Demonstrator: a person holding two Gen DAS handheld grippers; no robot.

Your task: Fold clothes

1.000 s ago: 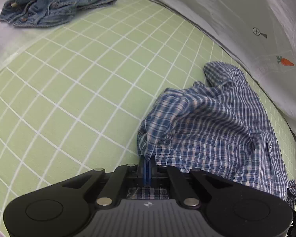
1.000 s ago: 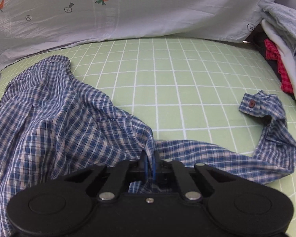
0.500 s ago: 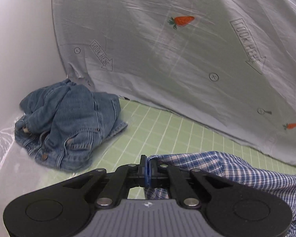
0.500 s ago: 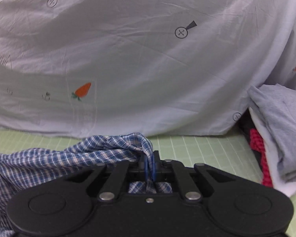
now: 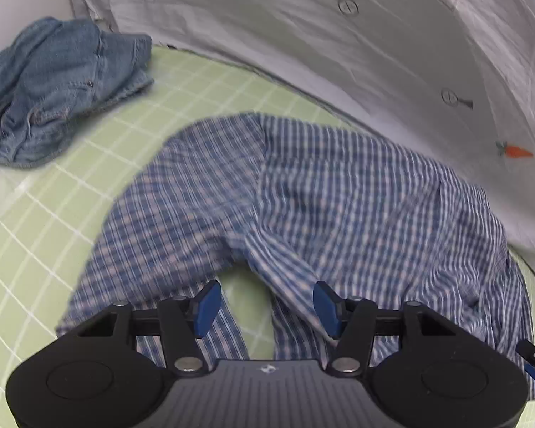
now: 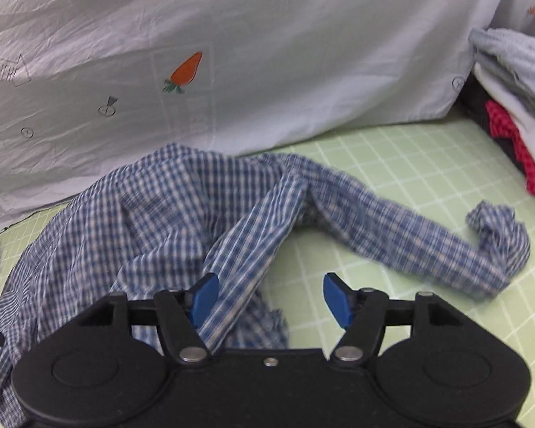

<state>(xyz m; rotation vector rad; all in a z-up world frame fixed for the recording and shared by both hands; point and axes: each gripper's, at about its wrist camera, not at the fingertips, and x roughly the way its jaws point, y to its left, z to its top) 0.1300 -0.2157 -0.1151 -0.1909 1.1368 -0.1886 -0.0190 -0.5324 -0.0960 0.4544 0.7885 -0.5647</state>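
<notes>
A blue-and-white checked shirt (image 5: 321, 192) lies spread and rumpled on the green gridded mat (image 5: 46, 214). My left gripper (image 5: 264, 308) hangs just above the shirt's near edge, its jaws opening; the blue pads press on nothing, and cloth falls away past the right pad. In the right wrist view the same shirt (image 6: 132, 221) trails one sleeve (image 6: 428, 242) off to the right. My right gripper (image 6: 269, 299) is opening too, a strip of shirt cloth hanging loose beside its left pad, not pinched.
A crumpled pair of blue jeans (image 5: 57, 85) lies at the mat's far left. A white sheet (image 6: 267, 53) with carrot prints hangs behind the mat. A stack of clothes (image 6: 510, 107), grey, white and red, sits at the right edge.
Both grippers carried the shirt up and across, then let go: their jaws went from shut on the cloth to wide apart, and the shirt now drops onto the mat.
</notes>
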